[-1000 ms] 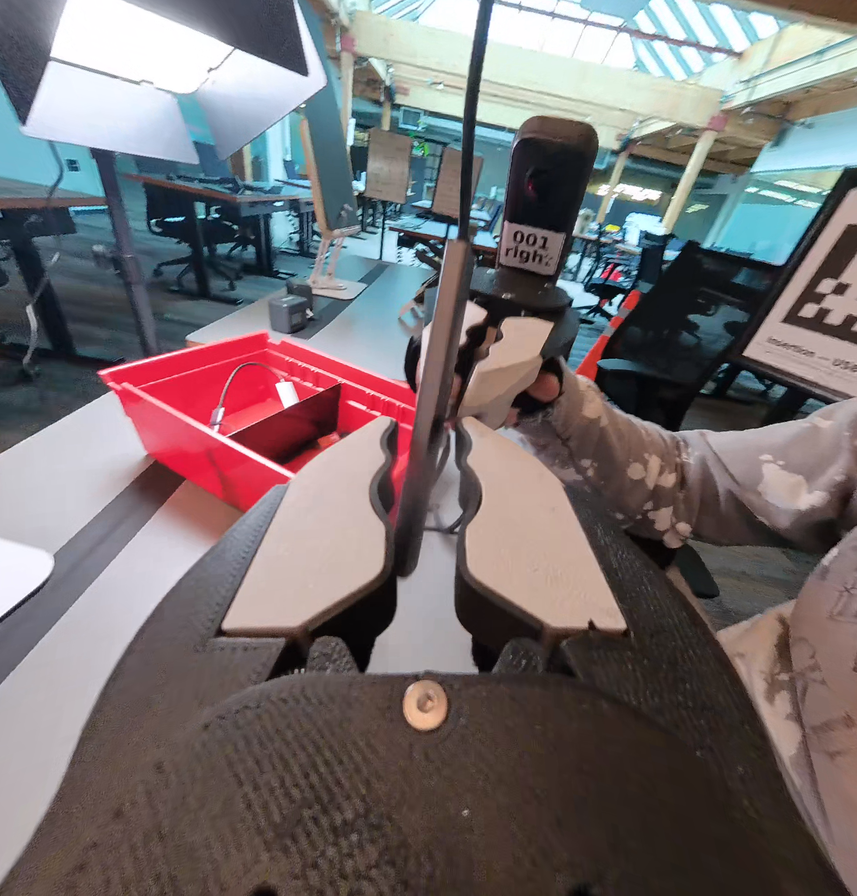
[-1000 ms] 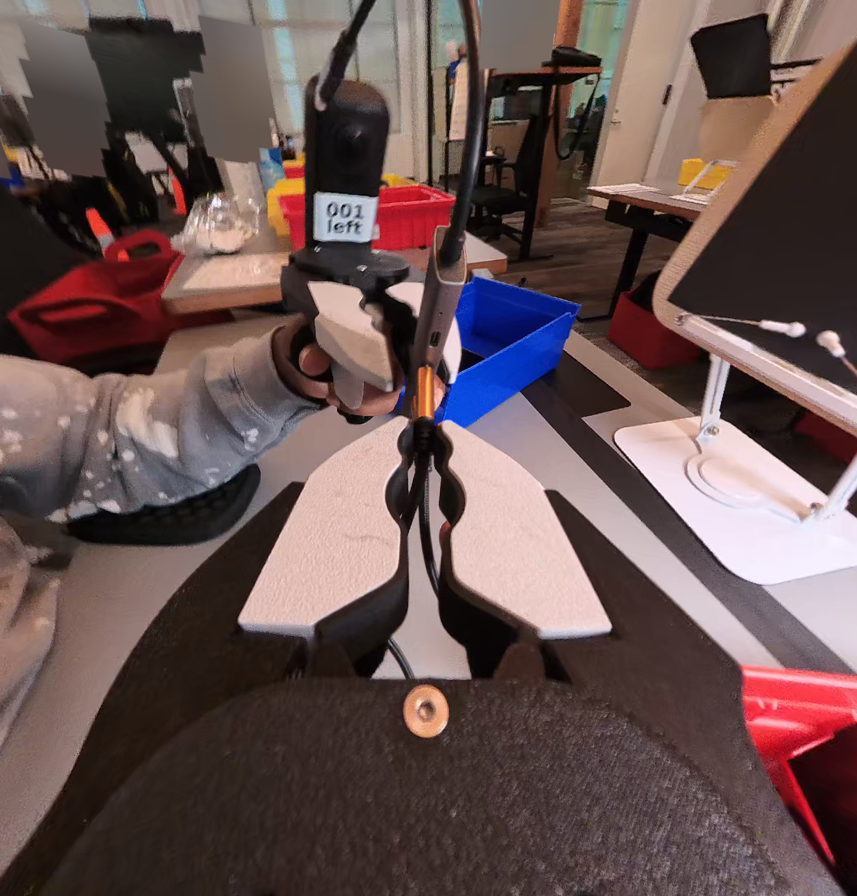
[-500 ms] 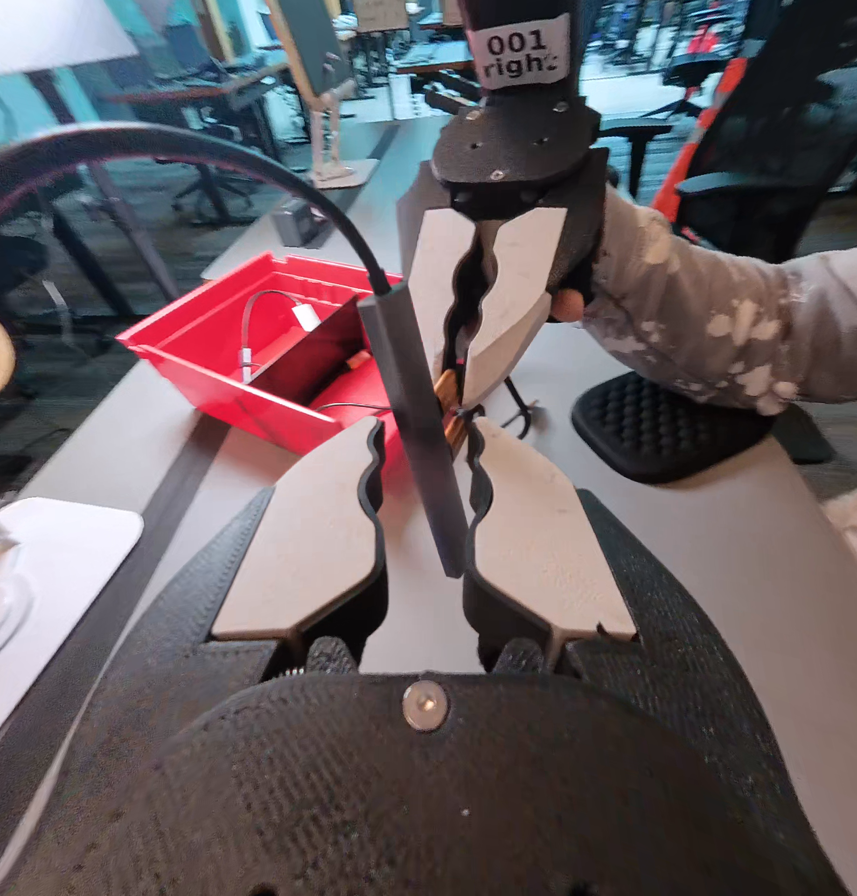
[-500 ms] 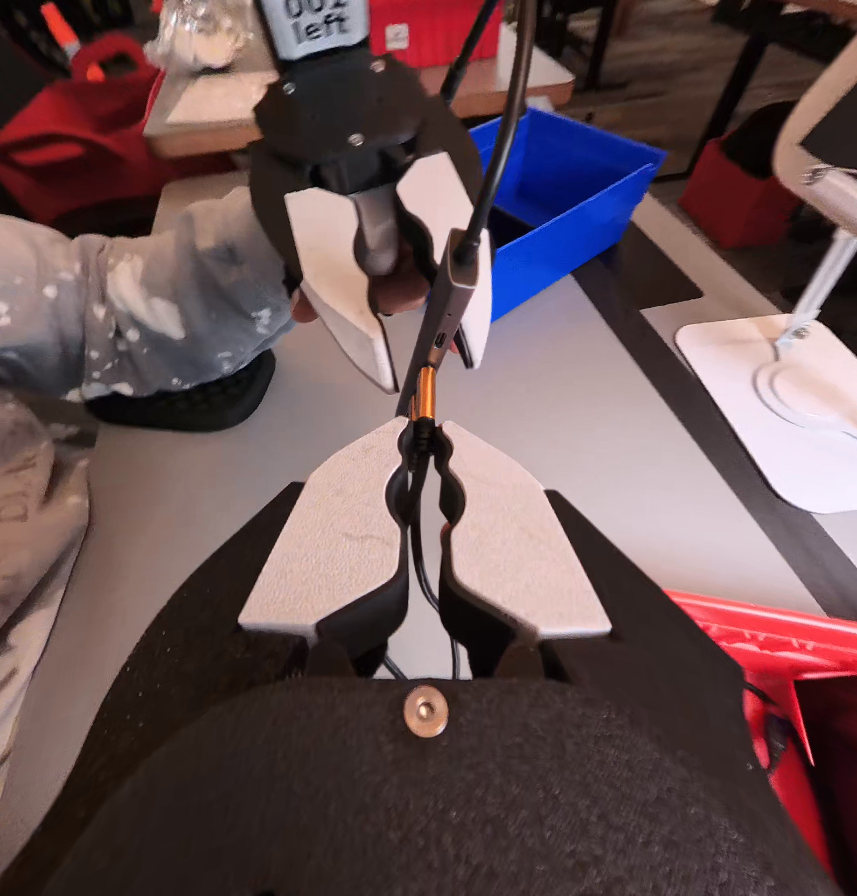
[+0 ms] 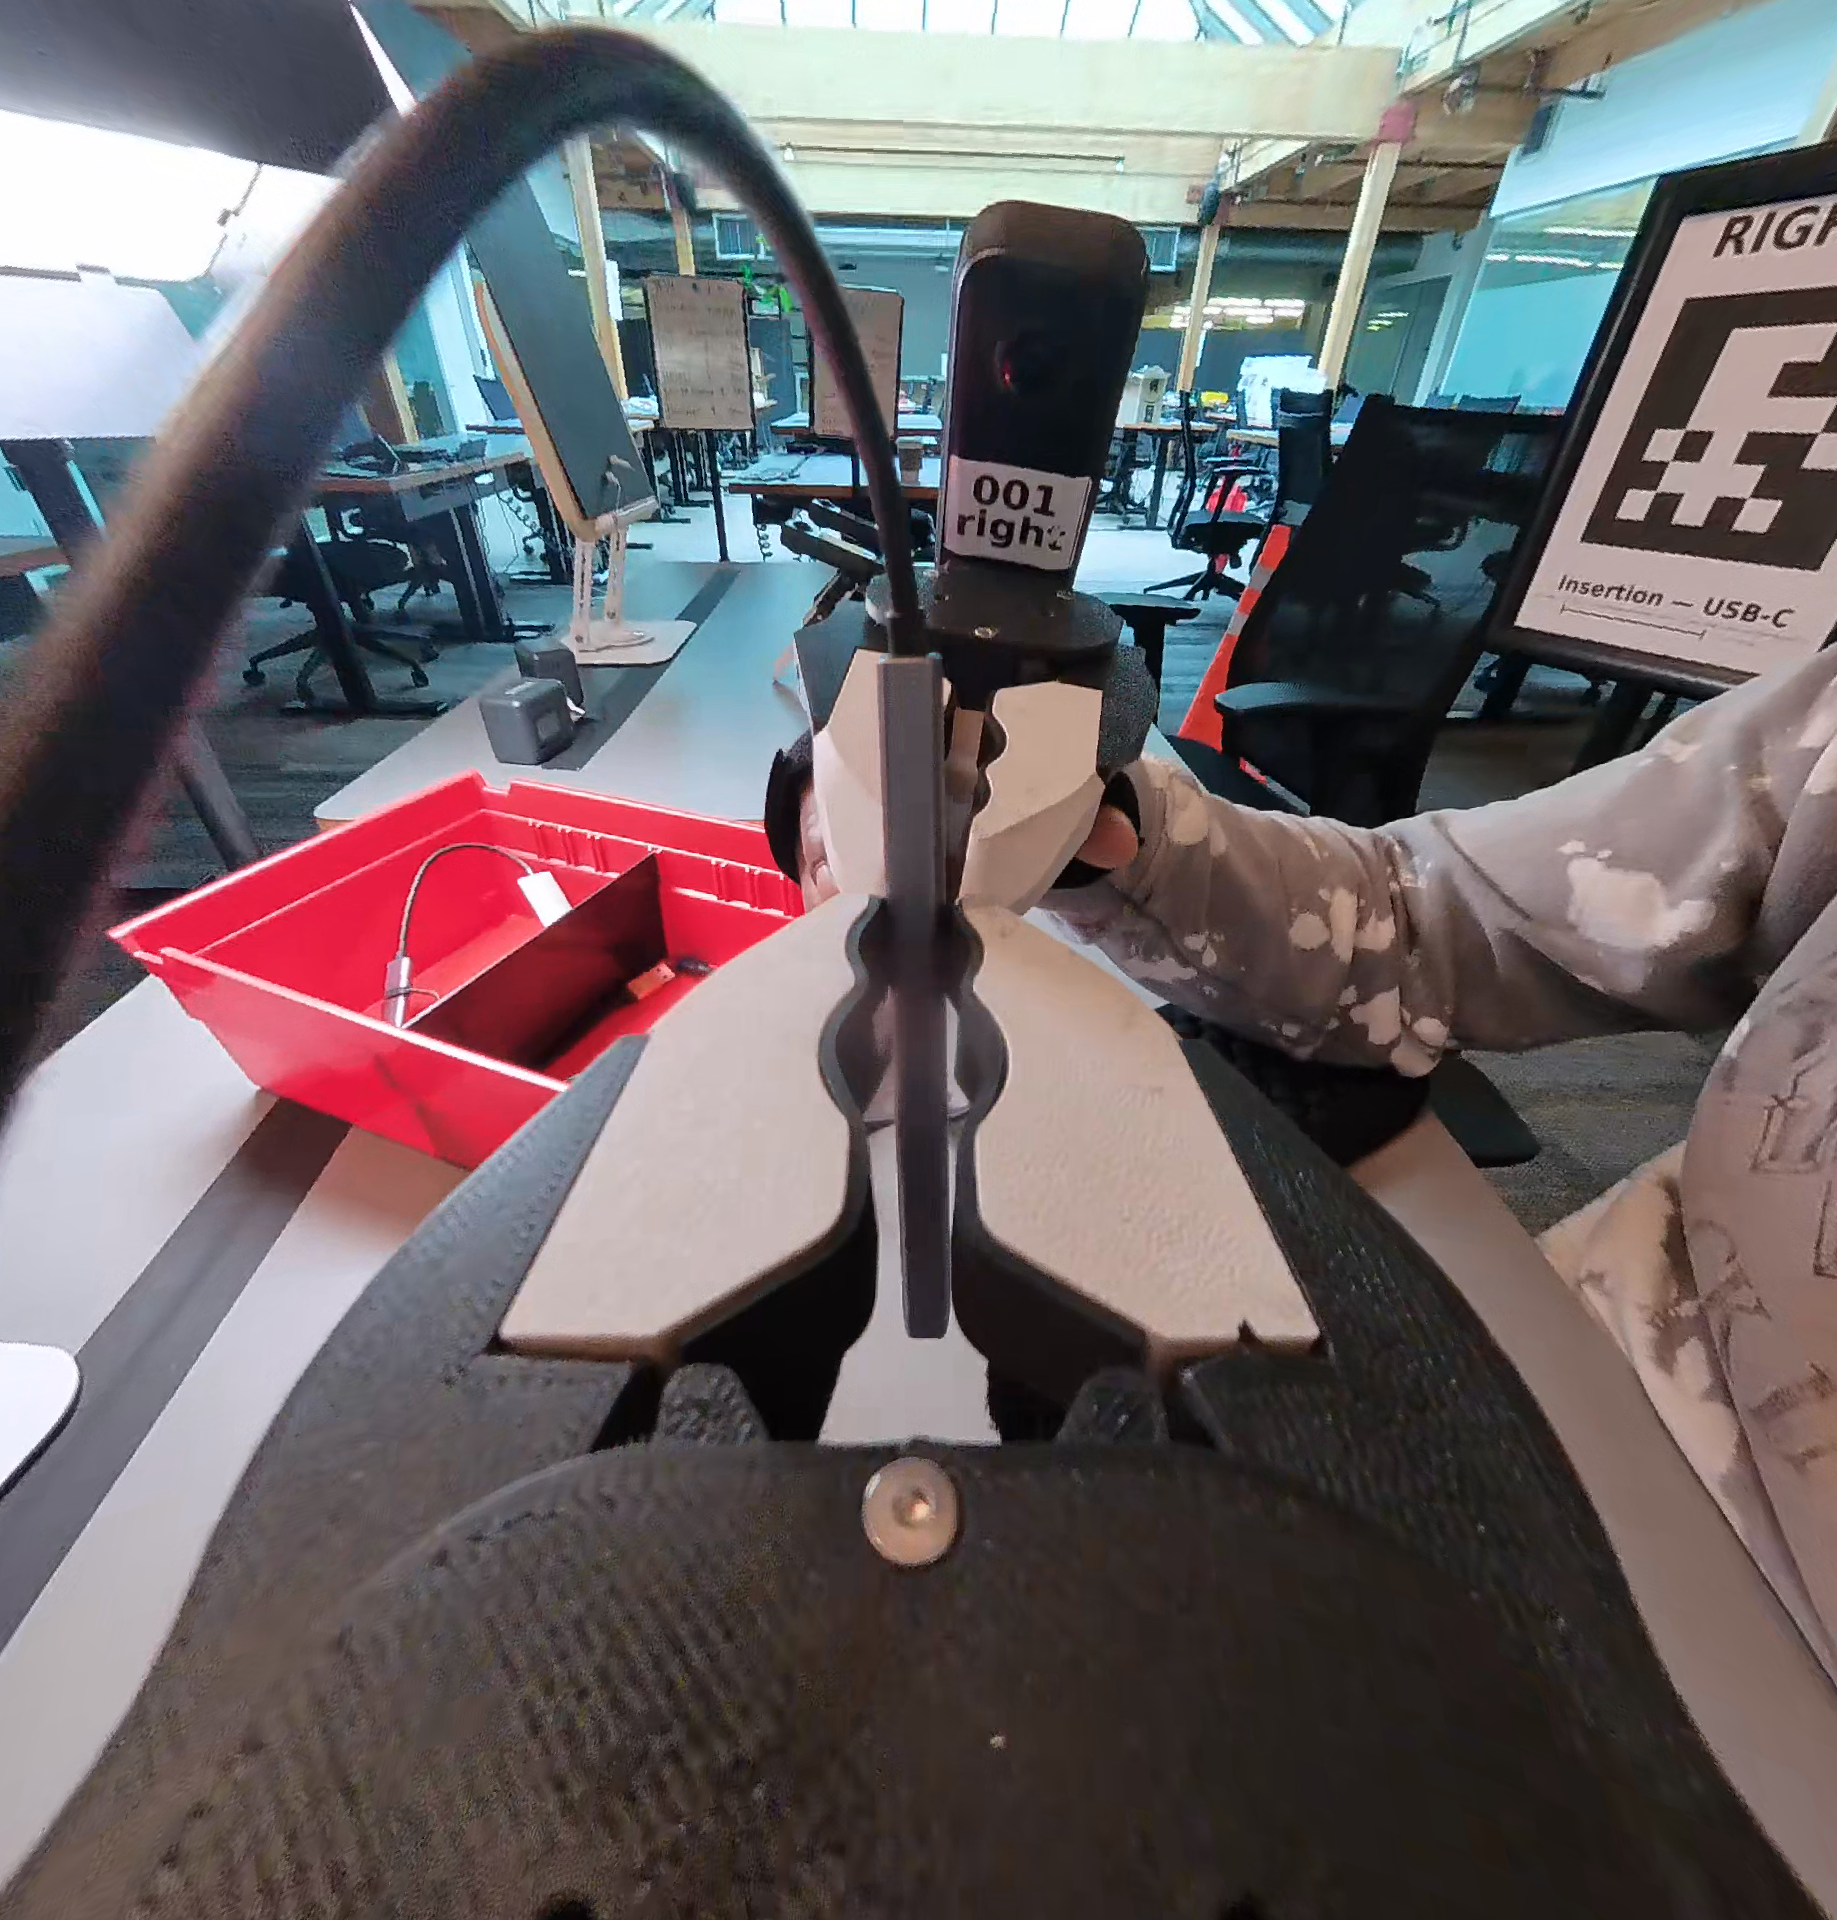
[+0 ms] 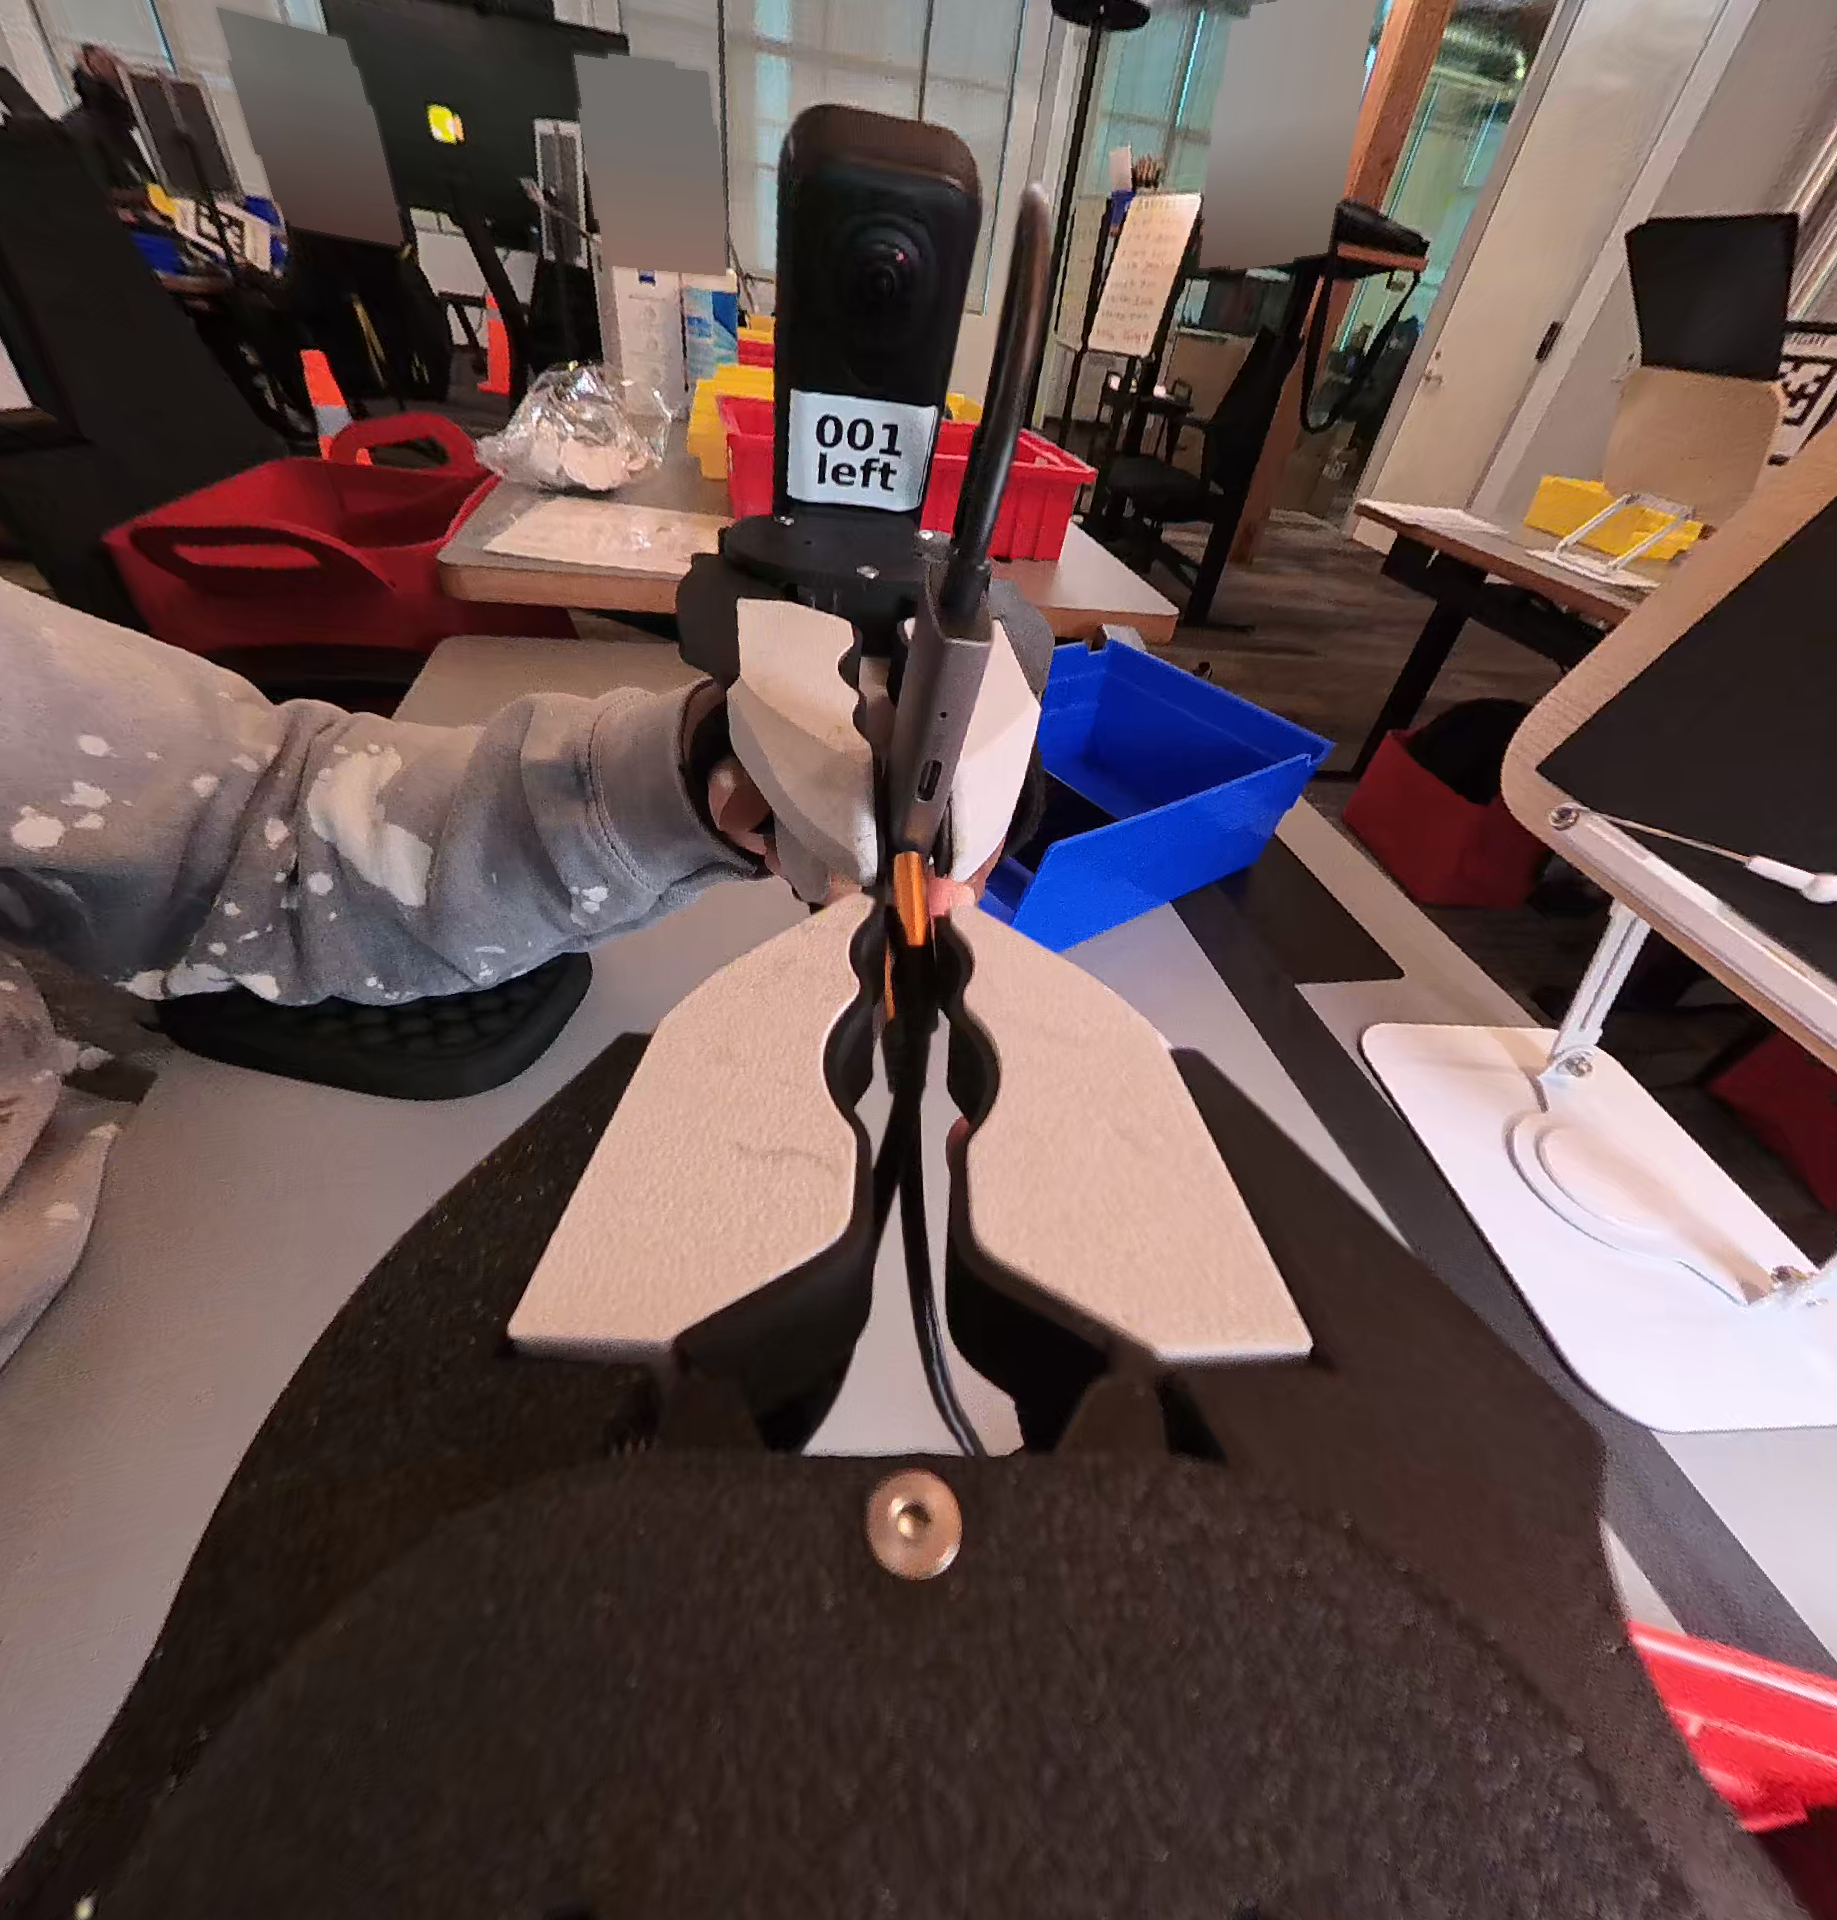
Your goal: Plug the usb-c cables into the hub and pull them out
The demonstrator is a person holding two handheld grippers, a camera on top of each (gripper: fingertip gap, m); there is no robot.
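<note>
Left wrist view: hub (image 5: 919, 997) seen edge-on between the left claw (image 5: 914, 935) fingers; its ports not visible. Its lower end hides the tabletop gap behind. Hub cable (image 5: 270, 436) arcs up and left, blurred close to the lens, and runs off the left edge. Right claw (image 5: 950, 800) partly hidden behind the hub; whether the plug is seated cannot be told here. Sign (image 5: 1714, 436) cut by the right edge.

Right wrist view: orange plug (image 6: 909, 899) meets the hub (image 6: 935, 727) end, but the joint is too small to judge insertion. Cable (image 6: 919, 1247) drops out of sight behind the claw body. Red bin (image 6: 1776, 1756) cut by the right edge.
</note>
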